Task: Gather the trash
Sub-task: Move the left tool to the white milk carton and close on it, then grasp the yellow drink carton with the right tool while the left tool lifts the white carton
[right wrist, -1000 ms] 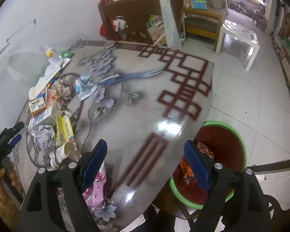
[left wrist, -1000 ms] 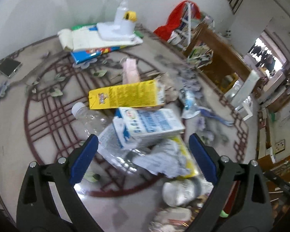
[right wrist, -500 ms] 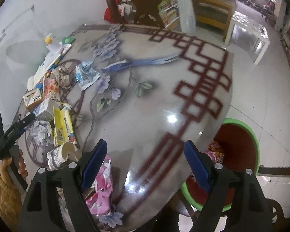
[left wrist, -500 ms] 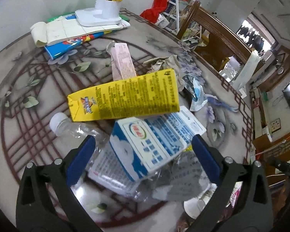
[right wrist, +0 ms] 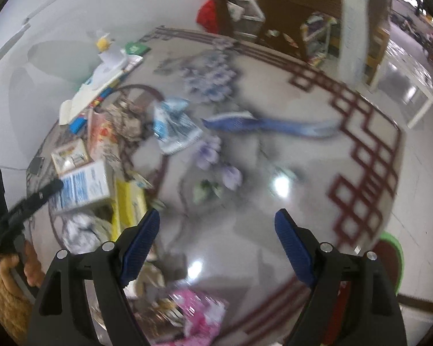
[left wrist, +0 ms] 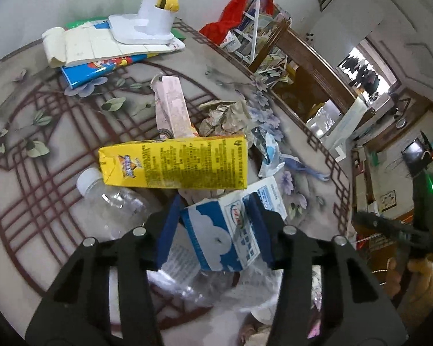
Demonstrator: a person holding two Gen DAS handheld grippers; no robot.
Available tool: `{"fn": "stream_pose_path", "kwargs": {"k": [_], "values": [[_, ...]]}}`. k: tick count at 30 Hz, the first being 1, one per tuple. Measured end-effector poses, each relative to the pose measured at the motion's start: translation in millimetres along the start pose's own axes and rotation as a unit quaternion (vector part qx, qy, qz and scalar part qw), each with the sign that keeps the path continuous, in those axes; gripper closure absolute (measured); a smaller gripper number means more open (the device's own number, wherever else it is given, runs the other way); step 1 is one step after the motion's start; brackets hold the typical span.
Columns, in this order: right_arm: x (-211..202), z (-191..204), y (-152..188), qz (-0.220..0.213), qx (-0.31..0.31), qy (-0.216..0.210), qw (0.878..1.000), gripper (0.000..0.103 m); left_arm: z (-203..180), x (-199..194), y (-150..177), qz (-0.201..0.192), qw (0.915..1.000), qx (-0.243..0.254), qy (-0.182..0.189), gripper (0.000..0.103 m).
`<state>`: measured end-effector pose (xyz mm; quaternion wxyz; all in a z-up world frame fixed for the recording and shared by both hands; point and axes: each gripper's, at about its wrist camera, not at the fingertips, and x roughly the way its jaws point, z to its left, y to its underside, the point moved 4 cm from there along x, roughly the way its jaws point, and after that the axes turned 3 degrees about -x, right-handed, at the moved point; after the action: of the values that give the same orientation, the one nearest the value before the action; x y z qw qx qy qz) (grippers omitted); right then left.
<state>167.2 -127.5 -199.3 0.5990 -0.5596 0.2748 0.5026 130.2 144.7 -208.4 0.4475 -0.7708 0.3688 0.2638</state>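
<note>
Left wrist view: left gripper [left wrist: 215, 232] clamped on blue-white milk carton [left wrist: 225, 236], amid trash pile in table [left wrist: 29, 150] middle; yellow juice carton [left wrist: 176, 163] just behind, clear plastic bottle [left wrist: 112, 201] beside.

Right wrist view: right gripper [right wrist: 216, 245] jaws wide, holding nothing, above table; pink wrapper [right wrist: 199, 314] near front edge.

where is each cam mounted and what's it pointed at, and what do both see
Left wrist: on the left gripper, looking down at the trash pile; its fingers pinch the blue-white carton; the other hand shows at right.
Right wrist: on the right gripper, open over the bare table; the left hand shows at far left.
Shared: carton, yellow carton.
</note>
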Motion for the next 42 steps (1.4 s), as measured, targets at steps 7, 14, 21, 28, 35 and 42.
{"fn": "stream_pose_path", "kwargs": {"k": [7,14,21,28,35,42], "values": [[15,45,-34,-0.006,-0.054,-0.031,0.998,0.024,19,-42,22,-0.021,0.9991,-0.03,-0.022,0.06],[46,119,-67,0.024,-0.13,-0.112,0.985,0.018,28,-51,42,-0.01,0.9992,-0.025,-0.028,0.055],[93,196,-64,0.104,-0.225,-0.145,0.958,0.009,15,-45,56,0.001,0.9992,0.026,-0.029,0.028],[129,214,-40,0.168,-0.244,-0.156,0.942,0.012,16,-47,65,-0.002,0.9997,0.019,-0.016,0.027],[153,216,-24,0.221,-0.211,-0.191,0.933,0.033,24,-55,67,-0.007,0.9998,-0.001,-0.018,0.027],[90,186,-64,0.125,-0.148,-0.222,0.955,0.038,12,-61,52,-0.013,0.9995,0.022,-0.017,0.02]]}}
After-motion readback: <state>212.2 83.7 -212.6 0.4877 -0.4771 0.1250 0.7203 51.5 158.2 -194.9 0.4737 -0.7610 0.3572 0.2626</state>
